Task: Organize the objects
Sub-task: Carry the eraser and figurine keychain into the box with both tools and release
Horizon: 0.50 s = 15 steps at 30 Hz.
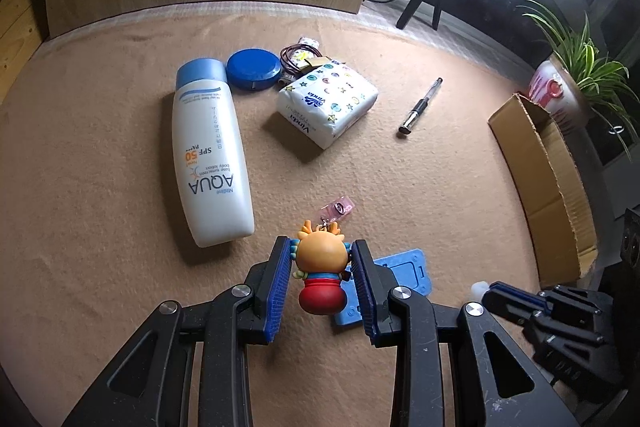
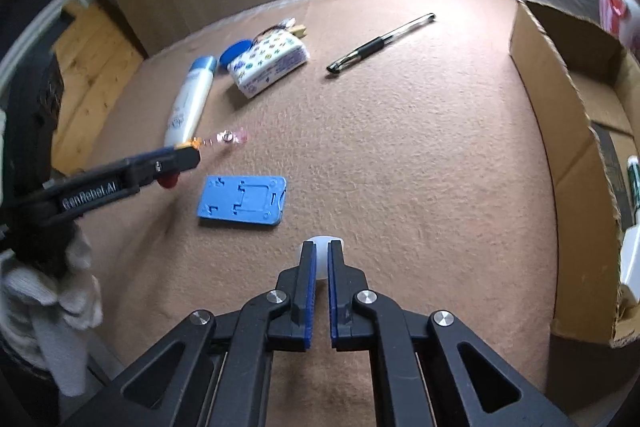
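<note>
My left gripper (image 1: 322, 253) is shut on a small orange-headed figurine keychain (image 1: 321, 267) with a red base, held above the tan cloth; its pink tag (image 1: 339, 207) dangles in front. From the right wrist view the left gripper (image 2: 188, 157) shows at the left with the figurine (image 2: 168, 181) under it. My right gripper (image 2: 321, 255) is shut on a small white object (image 2: 322, 259), seen also beside the left gripper as the white object (image 1: 478, 289). A blue flat stand (image 2: 244, 201) lies on the cloth between the two grippers.
On the cloth lie a white sunscreen bottle (image 1: 210, 151), a blue round lid (image 1: 253, 69), a tissue pack (image 1: 328, 103), hair ties (image 1: 300, 53) and a pen (image 2: 380, 43). An open cardboard box (image 2: 560, 131) stands at the right, holding some items. A potted plant (image 1: 576, 83) is behind it.
</note>
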Tool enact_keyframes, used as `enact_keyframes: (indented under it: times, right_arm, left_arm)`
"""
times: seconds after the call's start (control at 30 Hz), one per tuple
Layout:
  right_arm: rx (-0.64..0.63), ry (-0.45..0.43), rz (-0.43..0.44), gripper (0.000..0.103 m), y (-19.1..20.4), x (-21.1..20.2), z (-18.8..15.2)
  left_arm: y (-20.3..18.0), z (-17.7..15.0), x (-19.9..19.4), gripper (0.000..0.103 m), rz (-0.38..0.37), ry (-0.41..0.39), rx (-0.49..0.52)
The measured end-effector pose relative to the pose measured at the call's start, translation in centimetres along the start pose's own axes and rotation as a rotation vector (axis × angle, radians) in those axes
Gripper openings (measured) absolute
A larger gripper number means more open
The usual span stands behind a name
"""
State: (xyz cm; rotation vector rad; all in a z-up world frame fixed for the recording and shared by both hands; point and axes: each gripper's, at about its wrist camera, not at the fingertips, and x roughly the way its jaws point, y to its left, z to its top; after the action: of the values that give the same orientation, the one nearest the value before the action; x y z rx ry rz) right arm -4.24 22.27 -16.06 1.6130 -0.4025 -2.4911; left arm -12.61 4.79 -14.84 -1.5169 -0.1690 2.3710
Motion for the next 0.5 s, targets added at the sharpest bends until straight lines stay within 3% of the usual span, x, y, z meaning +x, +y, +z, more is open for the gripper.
enact_keyframes:
  times: [0.27,0.5]
  right_arm:
    - [0.069,-0.113,0.034,0.005,-1.8,-5.1,1.1]
    - [0.101,-0.222,-0.054,0.005,-5.1,-10.0,1.6]
  left_arm:
    - [-1.0,0.0,-2.2,0.033,-0.021,-0.03,0.015]
    - [-5.0,1.5,-3.6,0.033,-0.079,-0.069,0.067]
